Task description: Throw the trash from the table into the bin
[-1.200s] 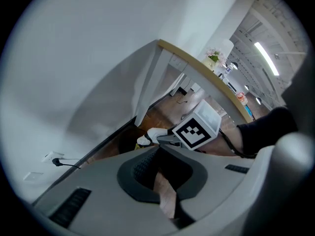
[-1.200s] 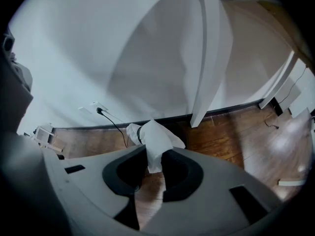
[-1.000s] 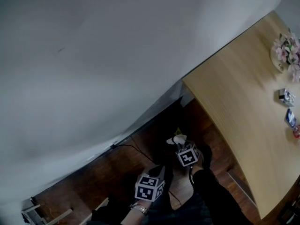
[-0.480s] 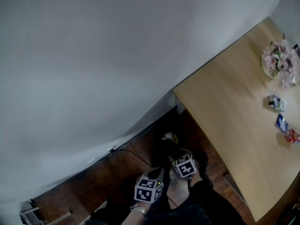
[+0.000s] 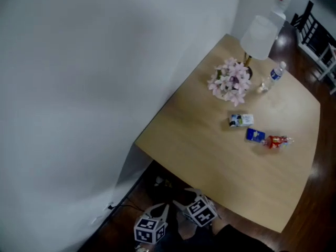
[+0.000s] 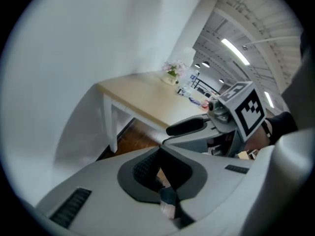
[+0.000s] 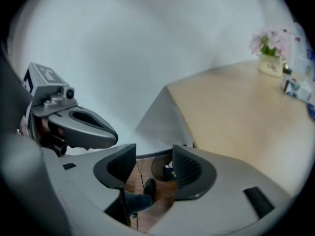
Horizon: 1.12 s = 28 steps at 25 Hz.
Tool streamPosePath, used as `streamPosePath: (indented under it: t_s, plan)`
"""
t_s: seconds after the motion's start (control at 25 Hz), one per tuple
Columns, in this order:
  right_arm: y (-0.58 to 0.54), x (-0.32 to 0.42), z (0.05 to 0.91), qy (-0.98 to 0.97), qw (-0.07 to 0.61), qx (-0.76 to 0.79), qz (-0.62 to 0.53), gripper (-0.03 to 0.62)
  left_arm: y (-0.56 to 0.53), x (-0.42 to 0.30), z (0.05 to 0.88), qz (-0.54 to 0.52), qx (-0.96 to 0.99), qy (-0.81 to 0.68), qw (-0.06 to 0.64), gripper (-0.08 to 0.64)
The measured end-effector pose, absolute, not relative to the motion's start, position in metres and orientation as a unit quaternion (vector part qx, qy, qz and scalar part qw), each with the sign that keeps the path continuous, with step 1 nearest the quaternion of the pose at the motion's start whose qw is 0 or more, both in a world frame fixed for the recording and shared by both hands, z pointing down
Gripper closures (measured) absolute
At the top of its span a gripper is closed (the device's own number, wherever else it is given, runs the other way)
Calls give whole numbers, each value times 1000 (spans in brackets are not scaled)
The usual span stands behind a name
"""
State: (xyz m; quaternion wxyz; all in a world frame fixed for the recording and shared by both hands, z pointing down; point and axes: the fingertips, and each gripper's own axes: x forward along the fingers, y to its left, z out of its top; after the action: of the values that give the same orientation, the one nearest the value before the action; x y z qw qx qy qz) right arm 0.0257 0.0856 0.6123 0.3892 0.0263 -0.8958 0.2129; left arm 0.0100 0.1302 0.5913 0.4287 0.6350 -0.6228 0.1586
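Pointing slantwise down toward the wooden floor (image 5: 123, 210), the left gripper (image 6: 160, 150) and the right gripper (image 7: 153, 154) sit side by side just off the near edge of the table (image 5: 210, 151), close to the white wall (image 5: 79, 88). The left gripper's jaws are closed tip to tip with nothing in them. The right gripper's jaws have just been opening and stand moderately apart, with nothing between them. In the head view both grippers are cut off by the bottom edge, so little more than their marker cubes (image 5: 201, 210) shows. Seen through the right gripper's gap, a dark round bin (image 7: 157, 170) stands on the floor, partly hidden behind one jaw pad. A pale scrap (image 7: 169, 167) lies in it, too small to identify. On the table, well apart from the grippers, a small carton (image 5: 241, 120), a blue packet (image 5: 255, 135) and a red wrapper (image 5: 276, 140) lie in a row near pink flowers (image 5: 230, 81), a water bottle (image 5: 275, 73) and a lamp (image 5: 260, 35).
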Motion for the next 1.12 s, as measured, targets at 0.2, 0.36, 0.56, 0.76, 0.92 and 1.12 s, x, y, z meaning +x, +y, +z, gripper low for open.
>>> streamPosePath:
  t_s: [0.2,0.36,0.56,0.76,0.92,1.12]
  plan:
    - [37,95,549,-902,355,103,221,353,88,66,540,182,690,-580,393,558]
    - [4,145,546,-893,333,173,247,353,57,101,529,174,709,-557,397,557]
    - [-18,191,555,-879,318,223,277,353,26,139,522,235,742,-513,362,555]
    - [-51,225,550,-873,294,264,286,353,-5,159,522,260,752,-493,354,555]
    - [-81,257,553,-866,276,303,288,353,-29,178,524,275,762,-471,349,555]
    - [-128,309,556,-856,288,337,267,353,-60,207,525,294,773,-446,342,555]
